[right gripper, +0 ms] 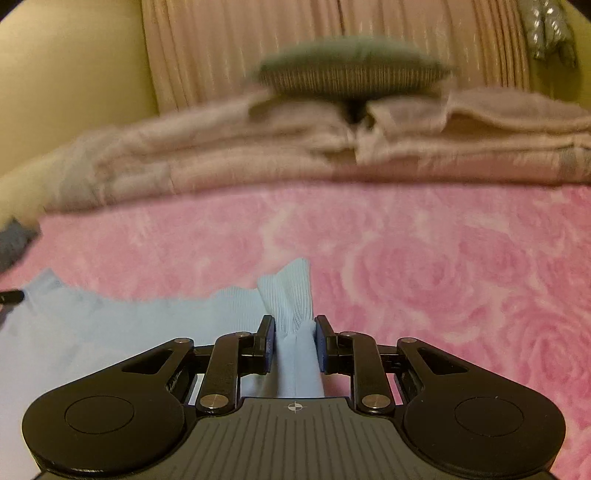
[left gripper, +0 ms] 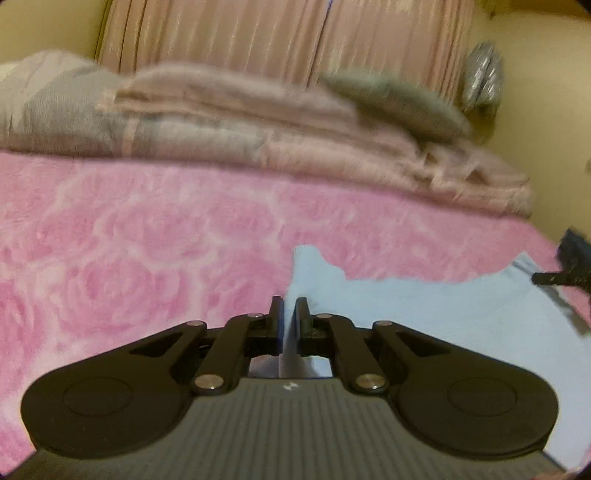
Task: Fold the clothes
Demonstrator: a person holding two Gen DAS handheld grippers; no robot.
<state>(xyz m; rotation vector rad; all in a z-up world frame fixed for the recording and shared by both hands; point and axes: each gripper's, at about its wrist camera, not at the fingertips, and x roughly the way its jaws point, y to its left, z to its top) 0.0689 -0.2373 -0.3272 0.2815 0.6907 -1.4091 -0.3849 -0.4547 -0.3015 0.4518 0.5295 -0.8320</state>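
Note:
A light blue garment (left gripper: 424, 317) lies spread on the pink rose-patterned bedcover (left gripper: 147, 258). My left gripper (left gripper: 290, 306) is shut on a thin edge of it, which runs down between the pads. In the right wrist view the same garment (right gripper: 129, 321) stretches off to the left. There my right gripper (right gripper: 293, 321) is shut on a bunched ribbed corner (right gripper: 291, 288), which stands up past the fingertips. The two grippers hold opposite ends of one edge, low over the bed.
Folded beige and grey blankets (left gripper: 221, 122) are stacked along the far side of the bed, with a grey-green cushion (left gripper: 399, 99) on top. A pleated pink curtain (left gripper: 277, 33) and a yellow wall (left gripper: 535, 74) stand behind them.

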